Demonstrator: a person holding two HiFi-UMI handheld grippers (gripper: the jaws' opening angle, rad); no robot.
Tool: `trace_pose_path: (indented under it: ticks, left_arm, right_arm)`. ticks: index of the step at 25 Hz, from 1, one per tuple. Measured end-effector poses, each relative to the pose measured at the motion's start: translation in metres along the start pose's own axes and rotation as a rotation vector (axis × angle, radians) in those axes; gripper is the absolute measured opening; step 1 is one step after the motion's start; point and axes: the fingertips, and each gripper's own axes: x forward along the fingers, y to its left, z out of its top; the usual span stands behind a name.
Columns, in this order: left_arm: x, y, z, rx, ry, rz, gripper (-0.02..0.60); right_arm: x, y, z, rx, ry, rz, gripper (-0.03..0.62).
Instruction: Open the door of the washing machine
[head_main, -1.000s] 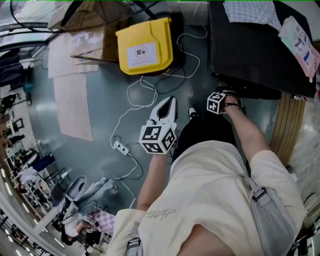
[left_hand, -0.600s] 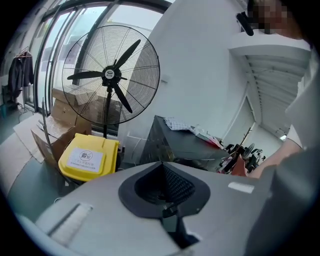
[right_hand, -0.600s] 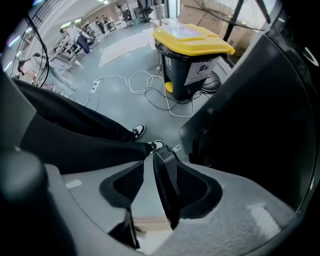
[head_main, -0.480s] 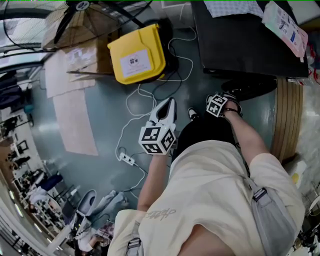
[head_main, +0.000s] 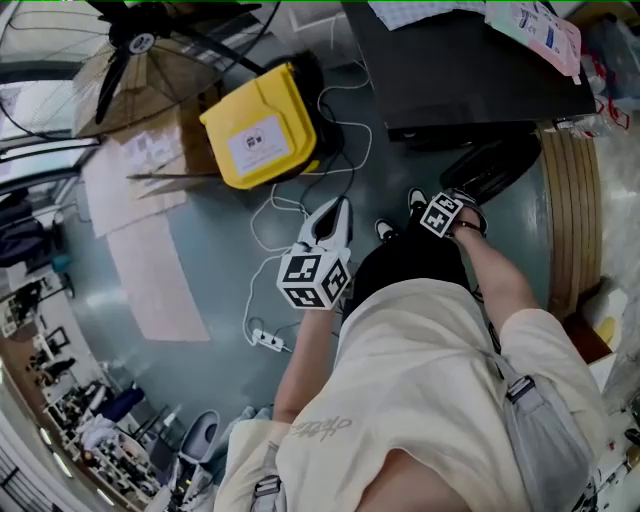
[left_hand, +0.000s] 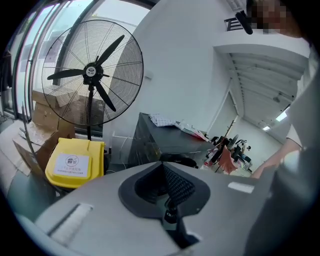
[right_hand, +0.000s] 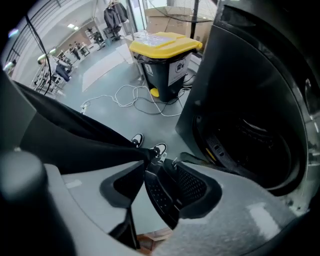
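Observation:
The black washing machine (head_main: 470, 70) stands at the top right of the head view, its round door (head_main: 495, 165) swung out from the front. In the right gripper view the dark drum opening (right_hand: 250, 137) gapes just right of my right gripper (right_hand: 167, 165). That gripper points down at the floor and is open, with nothing between its pads; its marker cube (head_main: 440, 213) shows from above, close to the door. My left gripper (head_main: 342, 205) hangs left of the person's legs, its white jaws together and empty. It faces the machine (left_hand: 165, 137).
A yellow-lidded bin (head_main: 258, 130) stands left of the machine, a floor fan (left_hand: 92, 75) and cardboard boxes (left_hand: 50, 107) behind it. White cable and a power strip (head_main: 268, 340) lie on the grey floor. The person's shoes (head_main: 385, 228) are near the door. Wooden planks (head_main: 565, 220) run along the right.
The right gripper's marker cube has rolled and drifted slightly right. The head view has swung, so bin and machine sit further left, with more of the door showing. The left gripper has stayed put.

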Motion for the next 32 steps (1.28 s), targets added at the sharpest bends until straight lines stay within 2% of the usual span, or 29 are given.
trace_pose_path:
  ticks: [6,10,16,24,29,32]
  left_arm:
    - [0.003,-0.012,-0.002,0.031,0.004,-0.057,0.017]
    - [0.003,-0.022,-0.007,0.052,0.016,-0.095,0.018]
    - [0.005,-0.042,-0.021,0.086,0.051,-0.157,0.017]
    - [0.020,-0.083,-0.041,0.155,0.108,-0.271,0.017]
    - [0.033,-0.115,-0.055,0.197,0.147,-0.325,0.017]
    - [0.038,-0.135,-0.058,0.224,0.167,-0.348,0.017]
  right_arm:
    - [-0.008,-0.012,-0.020,0.244,-0.037,-0.002,0.204]
    - [-0.013,-0.019,-0.031,0.362,-0.064,-0.004,0.204]
    - [-0.017,-0.013,-0.053,0.442,-0.075,-0.033,0.207]
    - [-0.020,-0.006,-0.087,0.605,-0.127,-0.030,0.207]
    - [-0.032,0.001,-0.138,0.736,-0.021,-0.041,0.211]
    - [-0.034,0.002,-0.158,0.790,-0.037,-0.041,0.213]
